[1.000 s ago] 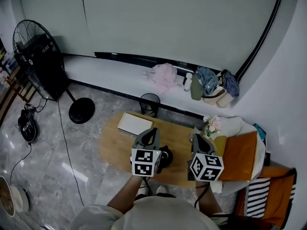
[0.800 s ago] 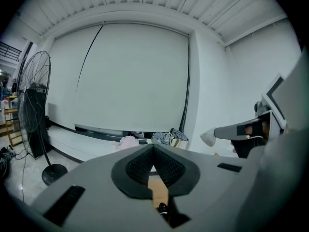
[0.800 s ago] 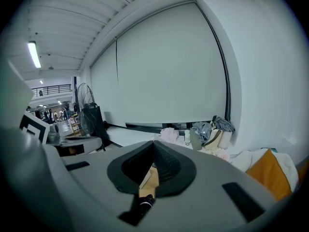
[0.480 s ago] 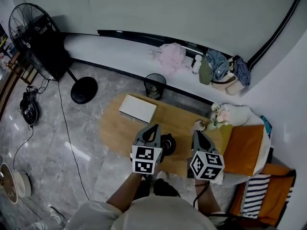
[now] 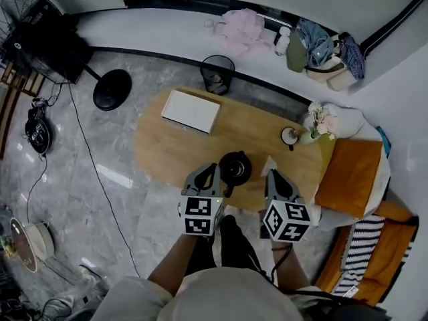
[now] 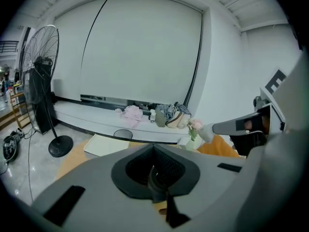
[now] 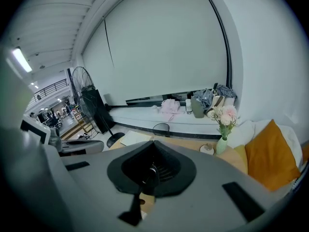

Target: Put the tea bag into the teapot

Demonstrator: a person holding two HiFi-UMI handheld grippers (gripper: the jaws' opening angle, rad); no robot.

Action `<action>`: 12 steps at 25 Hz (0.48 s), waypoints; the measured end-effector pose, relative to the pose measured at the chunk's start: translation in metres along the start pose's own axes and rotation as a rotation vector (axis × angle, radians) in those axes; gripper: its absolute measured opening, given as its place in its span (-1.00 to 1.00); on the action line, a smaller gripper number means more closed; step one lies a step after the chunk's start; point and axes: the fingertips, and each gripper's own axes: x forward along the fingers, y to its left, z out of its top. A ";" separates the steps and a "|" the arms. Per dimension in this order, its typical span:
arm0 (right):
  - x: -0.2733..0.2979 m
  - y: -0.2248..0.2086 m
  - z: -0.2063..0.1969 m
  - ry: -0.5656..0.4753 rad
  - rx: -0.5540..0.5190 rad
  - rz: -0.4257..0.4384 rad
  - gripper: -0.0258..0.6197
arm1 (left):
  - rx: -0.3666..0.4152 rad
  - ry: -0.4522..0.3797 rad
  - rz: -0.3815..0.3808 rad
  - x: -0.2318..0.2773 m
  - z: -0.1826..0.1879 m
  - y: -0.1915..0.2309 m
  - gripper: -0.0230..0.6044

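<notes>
A black teapot [image 5: 235, 167] stands near the front edge of the oval wooden table [image 5: 167, 149]. A small white packet, which looks like the tea bag [image 5: 269, 165], lies just right of it. My left gripper [image 5: 210, 170] hovers at the table's near edge, just left of the teapot, with its jaws closed and nothing in them. My right gripper [image 5: 273, 176] hangs just in front of the white packet, also shut and empty. In the left gripper view the left gripper [image 6: 154, 148] has its tips together. The right gripper view shows the right gripper [image 7: 153, 144] the same way.
A flat white box [image 5: 190, 111] lies at the table's far left. A cup [image 5: 289, 136] and a vase of flowers [image 5: 317, 122] stand at the right end. An orange cushion [image 5: 349, 176] sits right of the table, a bin [image 5: 217, 73] behind it and a fan [image 5: 40, 35] at far left.
The head view has tipped down, so the whole table now shows. The teapot and white packet now appear just beyond the gripper tips. Both grippers stay shut.
</notes>
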 end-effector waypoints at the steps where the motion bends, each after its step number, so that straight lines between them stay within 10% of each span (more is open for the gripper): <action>1: 0.000 -0.001 -0.005 0.008 0.002 -0.001 -0.82 | -0.005 0.009 0.002 0.000 -0.006 0.000 -0.91; 12: 0.005 0.021 -0.032 0.066 -0.028 0.052 -0.82 | -0.033 0.028 0.024 -0.008 -0.028 0.003 -0.91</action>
